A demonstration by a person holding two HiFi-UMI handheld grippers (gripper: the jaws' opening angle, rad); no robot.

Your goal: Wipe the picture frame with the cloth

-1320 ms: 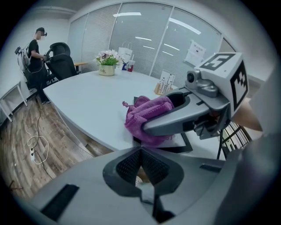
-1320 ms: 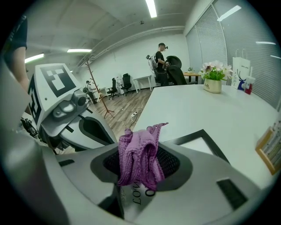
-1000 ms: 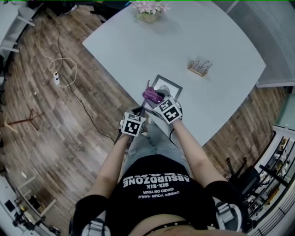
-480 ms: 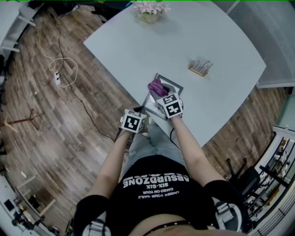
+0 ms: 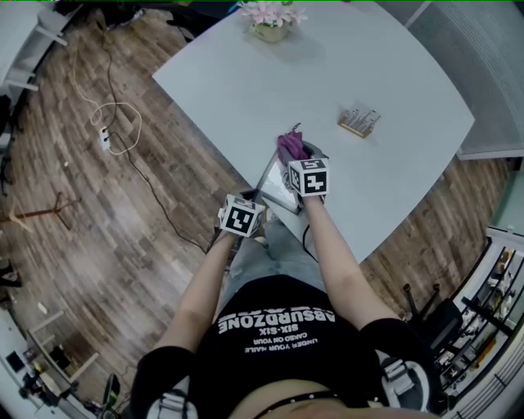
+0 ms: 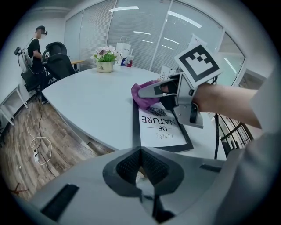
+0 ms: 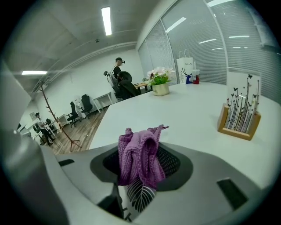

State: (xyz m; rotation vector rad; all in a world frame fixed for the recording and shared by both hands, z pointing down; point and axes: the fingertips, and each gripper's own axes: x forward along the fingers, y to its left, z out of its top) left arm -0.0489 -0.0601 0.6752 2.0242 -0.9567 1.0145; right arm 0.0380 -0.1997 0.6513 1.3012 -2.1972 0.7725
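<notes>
1. Head view: one pale desk [image 5: 246,74] fills the upper half. One picture frame [image 5: 277,186] lies on it at the 6 o'clock edge, just above the middle of the view. Your right gripper [image 5: 296,162] has its jaws clamped on one purple cloth [image 5: 290,147], which sits on the frame's 12 o'clock end. Your left gripper [image 5: 248,203] is at the frame's 7 o'clock corner, by the desk edge. One flower pot [image 5: 268,20] stands at the desk's 12 o'clock rim. One wooden card holder [image 5: 359,123] stands at 2 o'clock from the frame, well apart from it. Your shirt [image 5: 278,327] reads "ABSURDZONE" and "SIX-SIX", upside down to the camera; the smaller lines are too fine to read.

2. Left gripper view: your left jaws are pressed together with nothing between them. The frame lies flat on the desk at 1 o'clock ahead. Its print reads "LOVE OF NATURE", upside down from here, beside a dark leaf drawing. The right gripper rests the cloth on the frame's far end. One person [image 6: 37,48] stands far off at 10 o'clock.

3. Right gripper view: your right jaws grip the bunched cloth. The leaf drawing shows under it at 6 o'clock. The card holder is at 3 o'clock and the flower pot at 12 o'clock.
</notes>
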